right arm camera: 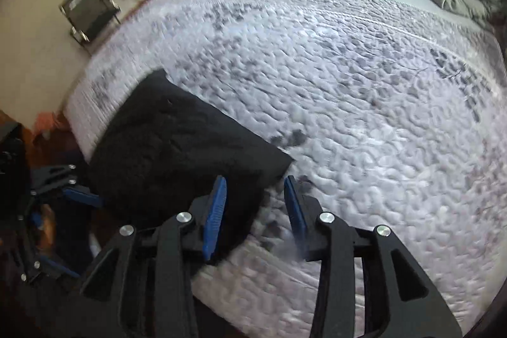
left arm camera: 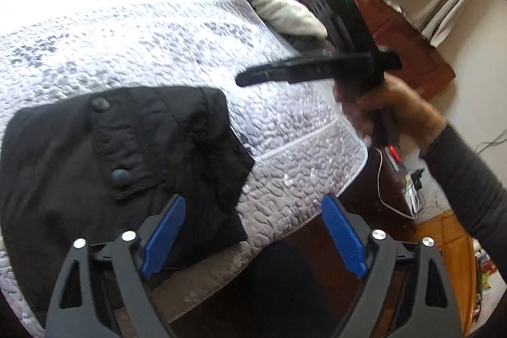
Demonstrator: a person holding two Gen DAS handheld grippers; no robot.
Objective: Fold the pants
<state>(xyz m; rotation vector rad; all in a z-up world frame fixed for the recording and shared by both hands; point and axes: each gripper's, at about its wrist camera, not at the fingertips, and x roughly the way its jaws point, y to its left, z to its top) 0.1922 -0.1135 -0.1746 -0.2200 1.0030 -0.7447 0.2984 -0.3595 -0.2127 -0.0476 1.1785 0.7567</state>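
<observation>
Black pants (left arm camera: 104, 154) lie folded, a thick matte block with two round buttons, on the bumpy quilt (left arm camera: 177, 43).

My left gripper (left arm camera: 253, 233) stands wide and empty, pants at ten o'clock. Only that view shows my right hand (left arm camera: 396, 113). My right gripper (right arm camera: 255, 214) is partly open, empty, pants (right arm camera: 177, 154) at ten o'clock.

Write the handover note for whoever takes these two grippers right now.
Left gripper: open, nothing between its fingers, above the bed's near edge.
Right gripper: open, empty, over the pants' corner.
Black pants: lying in a compact folded bundle on the quilted bedspread near the bed's corner, released by both grippers.
Done: the folding looks finished.
Left: check that the bundle is neat; tidy edges if needed.
</observation>
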